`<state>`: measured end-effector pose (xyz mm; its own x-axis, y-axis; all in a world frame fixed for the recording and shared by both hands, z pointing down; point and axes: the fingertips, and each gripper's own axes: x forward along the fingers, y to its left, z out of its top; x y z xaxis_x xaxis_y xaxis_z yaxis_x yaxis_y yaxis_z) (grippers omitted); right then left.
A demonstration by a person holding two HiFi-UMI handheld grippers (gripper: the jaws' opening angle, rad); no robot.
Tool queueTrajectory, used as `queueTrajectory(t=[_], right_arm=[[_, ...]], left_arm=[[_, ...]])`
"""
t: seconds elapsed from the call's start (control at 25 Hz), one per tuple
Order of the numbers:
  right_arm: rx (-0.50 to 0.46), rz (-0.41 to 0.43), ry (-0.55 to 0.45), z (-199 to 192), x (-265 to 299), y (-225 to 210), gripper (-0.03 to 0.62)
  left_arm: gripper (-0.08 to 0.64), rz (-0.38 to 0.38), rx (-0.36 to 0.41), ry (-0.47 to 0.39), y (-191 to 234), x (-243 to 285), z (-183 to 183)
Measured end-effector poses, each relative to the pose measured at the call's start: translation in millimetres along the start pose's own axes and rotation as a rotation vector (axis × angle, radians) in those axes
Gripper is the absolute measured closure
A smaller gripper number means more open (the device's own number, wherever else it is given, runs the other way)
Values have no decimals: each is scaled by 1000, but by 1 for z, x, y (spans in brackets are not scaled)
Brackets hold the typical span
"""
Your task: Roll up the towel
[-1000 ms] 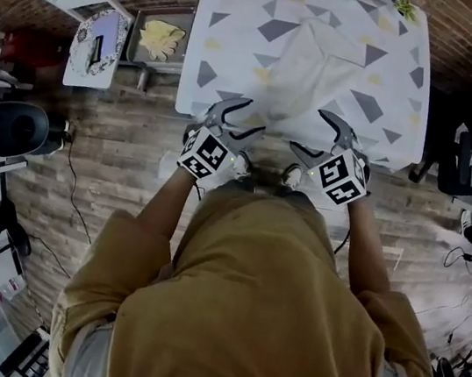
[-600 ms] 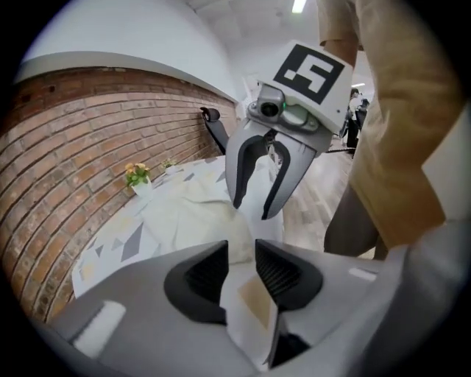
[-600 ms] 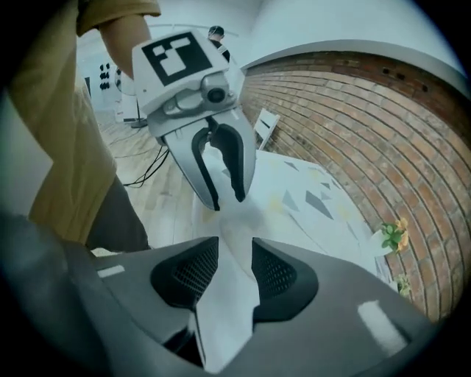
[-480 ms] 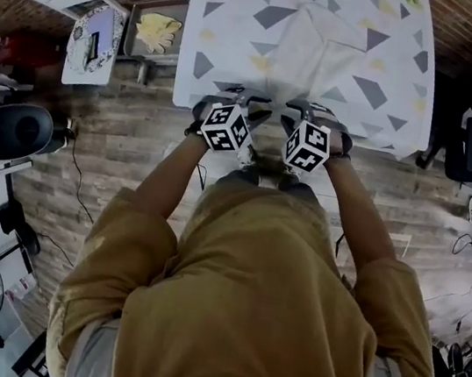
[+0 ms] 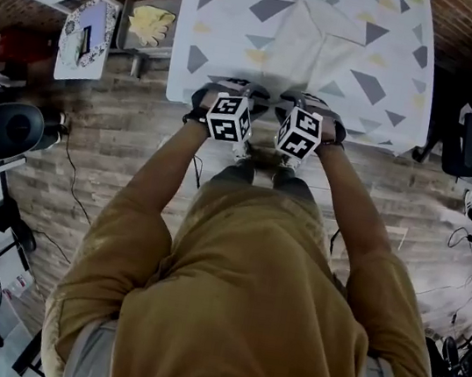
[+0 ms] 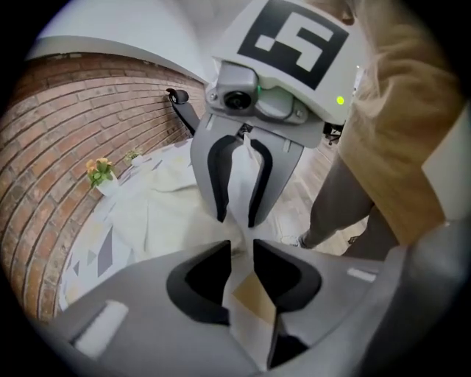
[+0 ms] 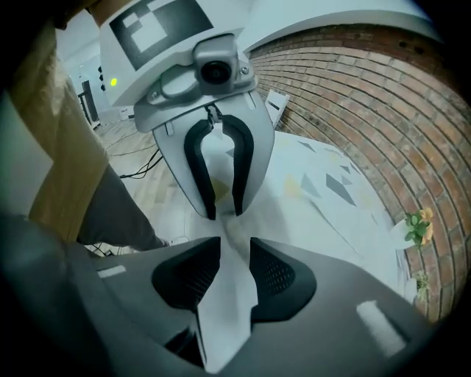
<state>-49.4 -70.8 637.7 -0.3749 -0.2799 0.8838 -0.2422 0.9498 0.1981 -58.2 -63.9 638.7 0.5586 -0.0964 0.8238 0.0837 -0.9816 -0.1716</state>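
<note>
1. Pinching the towel (image 5: 316,45) by its near edge, the left gripper (image 6: 239,254) and right gripper (image 7: 228,258) sit side by side; their jaws have just been closing on it.
2. Beyond them, the towel lies on the patterned table (image 5: 391,48).
3. Flowers (image 6: 99,171) stand at the far edge.

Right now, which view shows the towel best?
Head view: nearly the whole towel shows, spread on the table. Each gripper view shows only the near edge pinched in its jaws, plus some cloth beyond.
</note>
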Motion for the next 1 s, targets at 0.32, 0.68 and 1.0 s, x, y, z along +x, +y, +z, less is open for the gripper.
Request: queueTrajectory(t=[0.32, 0.68, 1.0], right_arm=[[-8, 48, 3, 1, 0, 10, 538], [-18, 16, -23, 5, -4, 15, 560], [-30, -82, -68, 19, -8, 4, 558]], left_arm=[[425, -8, -3, -9, -5, 2, -1], [477, -2, -30, -42, -5, -2, 1], [482, 8, -55, -74, 2, -11, 5]])
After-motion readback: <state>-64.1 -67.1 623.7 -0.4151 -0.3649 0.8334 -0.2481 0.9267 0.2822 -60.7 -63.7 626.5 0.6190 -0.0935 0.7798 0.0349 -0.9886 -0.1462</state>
